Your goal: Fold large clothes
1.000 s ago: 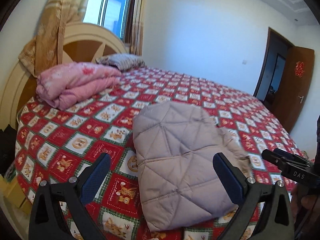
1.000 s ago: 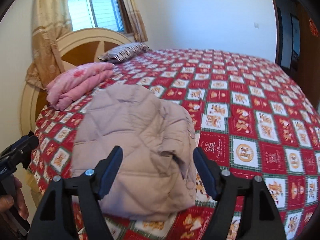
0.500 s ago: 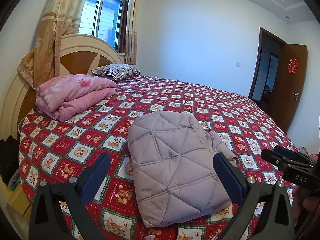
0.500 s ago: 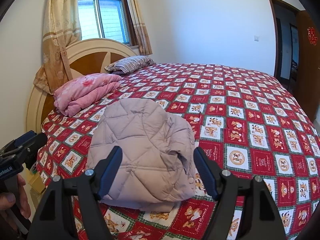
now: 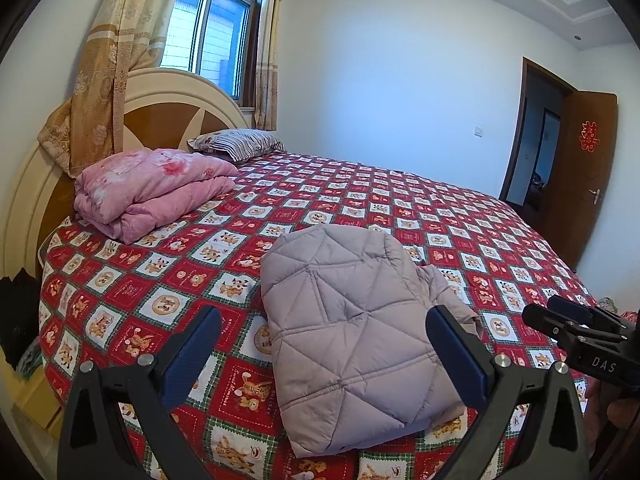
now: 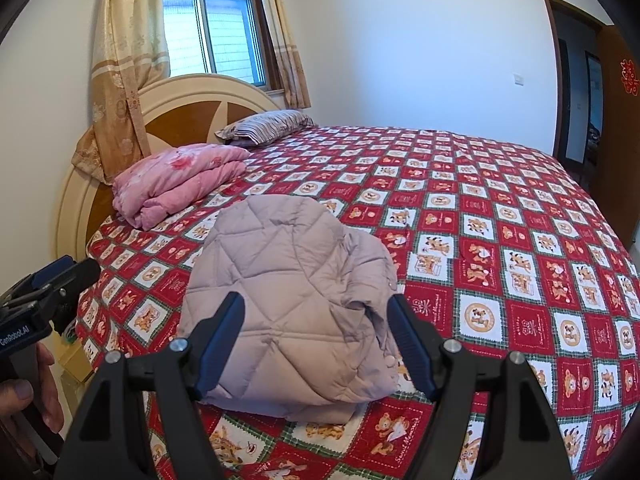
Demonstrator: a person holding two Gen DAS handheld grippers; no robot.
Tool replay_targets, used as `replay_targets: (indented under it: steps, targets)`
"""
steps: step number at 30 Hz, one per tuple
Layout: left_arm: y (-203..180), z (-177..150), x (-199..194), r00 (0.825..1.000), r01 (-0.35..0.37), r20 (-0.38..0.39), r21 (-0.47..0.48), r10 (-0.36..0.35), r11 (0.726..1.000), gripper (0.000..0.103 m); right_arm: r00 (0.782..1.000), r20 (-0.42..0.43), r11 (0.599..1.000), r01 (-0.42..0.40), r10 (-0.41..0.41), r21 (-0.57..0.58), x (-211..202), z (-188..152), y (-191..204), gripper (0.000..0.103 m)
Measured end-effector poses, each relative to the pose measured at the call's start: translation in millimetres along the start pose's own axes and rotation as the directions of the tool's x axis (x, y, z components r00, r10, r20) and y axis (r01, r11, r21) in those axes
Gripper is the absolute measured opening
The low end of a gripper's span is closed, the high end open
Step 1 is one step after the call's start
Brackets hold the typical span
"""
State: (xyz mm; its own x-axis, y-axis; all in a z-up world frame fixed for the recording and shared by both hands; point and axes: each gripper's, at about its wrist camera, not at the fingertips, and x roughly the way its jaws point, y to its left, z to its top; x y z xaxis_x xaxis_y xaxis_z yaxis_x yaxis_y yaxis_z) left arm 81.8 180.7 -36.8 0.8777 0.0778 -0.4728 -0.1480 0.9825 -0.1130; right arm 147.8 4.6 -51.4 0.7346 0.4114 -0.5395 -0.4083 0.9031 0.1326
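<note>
Already the quilted jacket lies as a compact, roughly rectangular bundle on the red patterned bedspread, near the edge of the bed closest to the person. Its outer panel faces up and smooth; in the right wrist view a sleeve or front edge with snap buttons bulges out a little along the bundle's right side, so the fold looks finished apart from perhaps a small tuck there.

Neither tool holds anything. The left gripper hangs above the near edge of the jacket with its jaws spread wide and no cloth between the pads. The right gripper likewise stands with its jaws apart, clear of the fabric, the bundle only showing between them from above. Each gripper appears at the side of the other's view, held off the bed.

Judging from this, the folding of this garment is essentially done. No other unfolded clothing shows on the bed; a folded pink quilt and a striped pillow sit by the headboard, well apart from the jacket.
</note>
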Motion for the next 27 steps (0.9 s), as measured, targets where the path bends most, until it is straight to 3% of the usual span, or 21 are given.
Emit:
replay_targets:
  steps: [27]
  targets:
    - [4.0,-3.3,3.1,1.000,-0.011,-0.005,-0.002,0.011,1.000,0.102,1.000,-0.001,1.000,-0.001,0.001,-0.002,1.1,-0.5,2.5,0.077]
